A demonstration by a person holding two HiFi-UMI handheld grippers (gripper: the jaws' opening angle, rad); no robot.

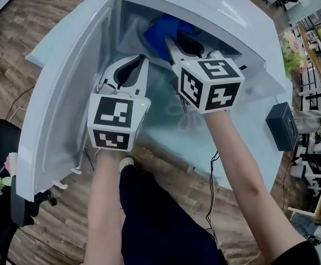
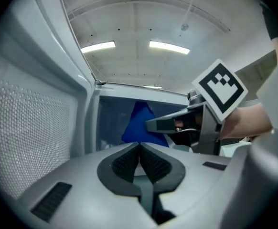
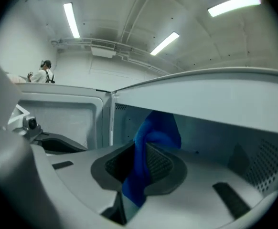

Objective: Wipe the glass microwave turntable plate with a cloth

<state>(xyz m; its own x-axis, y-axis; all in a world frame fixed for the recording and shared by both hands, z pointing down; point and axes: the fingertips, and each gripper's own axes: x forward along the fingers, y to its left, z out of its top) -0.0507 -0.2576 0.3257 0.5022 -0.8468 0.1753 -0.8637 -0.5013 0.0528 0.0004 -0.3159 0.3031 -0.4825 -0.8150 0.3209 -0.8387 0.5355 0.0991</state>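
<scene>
Open microwave, door swung to the left, both grippers reaching into the cavity. The right gripper is clamped on a blue cloth, which hangs inside the cavity. The left gripper, jaws pressed together with nothing between them, sits beside it on the door side. The glass turntable plate cannot be made out.

**Q:** Supporting surface?
**A:** Pale table, standing on a wood-plank floor.
**Q:** Items resting directly on it?
**A:** White microwave, door swung open; dark box near the table's right edge.
</scene>
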